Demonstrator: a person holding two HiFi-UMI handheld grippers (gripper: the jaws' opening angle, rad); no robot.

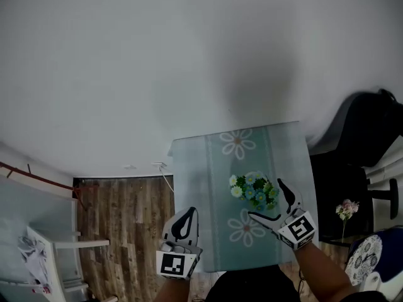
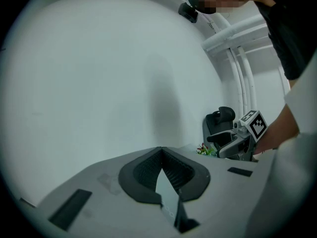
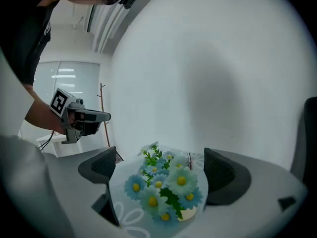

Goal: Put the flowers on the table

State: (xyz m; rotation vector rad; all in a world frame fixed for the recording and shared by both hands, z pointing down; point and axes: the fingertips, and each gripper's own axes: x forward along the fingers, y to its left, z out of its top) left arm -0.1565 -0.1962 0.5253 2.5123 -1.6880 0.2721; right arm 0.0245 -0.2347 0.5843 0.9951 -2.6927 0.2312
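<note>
A small bunch of blue and white daisies (image 1: pixel 254 189) in a pale pot stands on the table's teal cloth (image 1: pixel 192 168). My right gripper (image 1: pixel 267 200) is open, with one jaw on each side of the bunch. In the right gripper view the daisies (image 3: pixel 163 195) fill the gap between the open gripper (image 3: pixel 161 170), and neither pad presses on them. My left gripper (image 1: pixel 187 218) is shut and empty over the table's near left edge. In its own view the left gripper (image 2: pixel 161 155) points at the wall, with the flowers (image 2: pixel 205 150) small to the right.
A black office chair (image 1: pixel 359 131) stands right of the table. Beside it are a thin vase of pink flowers (image 1: pixel 346 211) and a blue patterned plate (image 1: pixel 371 257). White furniture (image 1: pixel 50 257) sits on the wooden floor (image 1: pixel 126 219) at left. The wall lies just beyond the table.
</note>
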